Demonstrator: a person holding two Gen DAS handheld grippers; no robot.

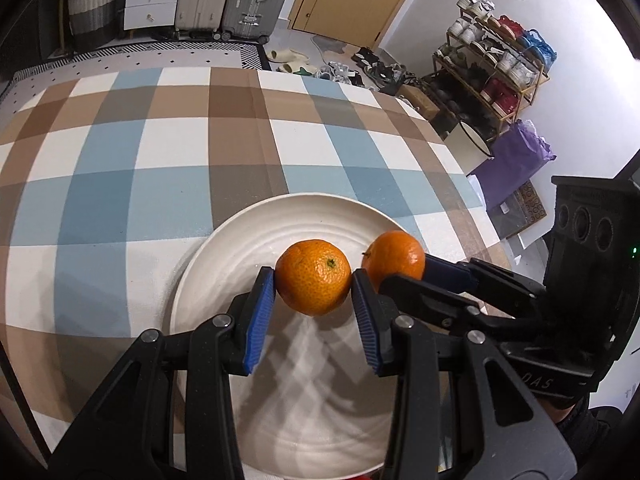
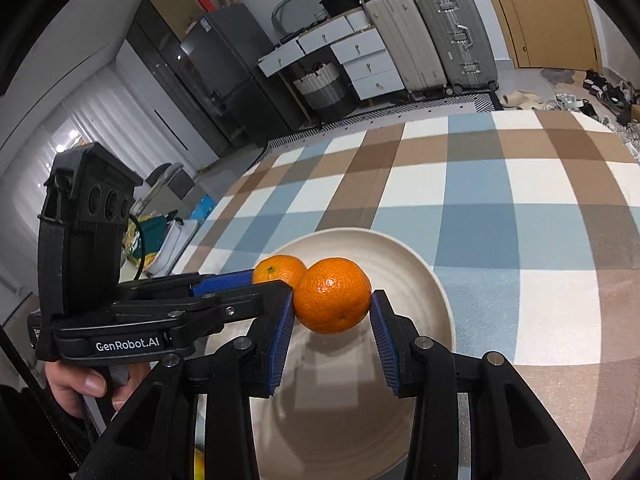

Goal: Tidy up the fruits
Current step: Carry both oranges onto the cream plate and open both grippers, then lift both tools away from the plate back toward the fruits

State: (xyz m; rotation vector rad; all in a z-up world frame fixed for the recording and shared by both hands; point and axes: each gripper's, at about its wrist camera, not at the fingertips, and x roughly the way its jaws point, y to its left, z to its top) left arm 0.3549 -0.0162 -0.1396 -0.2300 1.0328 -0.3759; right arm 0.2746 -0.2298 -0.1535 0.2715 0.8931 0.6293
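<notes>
Both fruits are being carried to the white plate (image 1: 224,248), which sits on the checked tabletop (image 1: 160,152). The left tongs (image 1: 314,280) are closed on 1 mandarin (image 1: 314,278), pads pressed to its sides. The right tongs (image 2: 332,300) grip the other mandarin (image 2: 333,295) the same way. The 2 fruits hang side by side just above the plate, nearly touching. Next comes lowering each onto the plate, then easing the pads apart without nudging the neighbour; round fruit may roll.
</notes>
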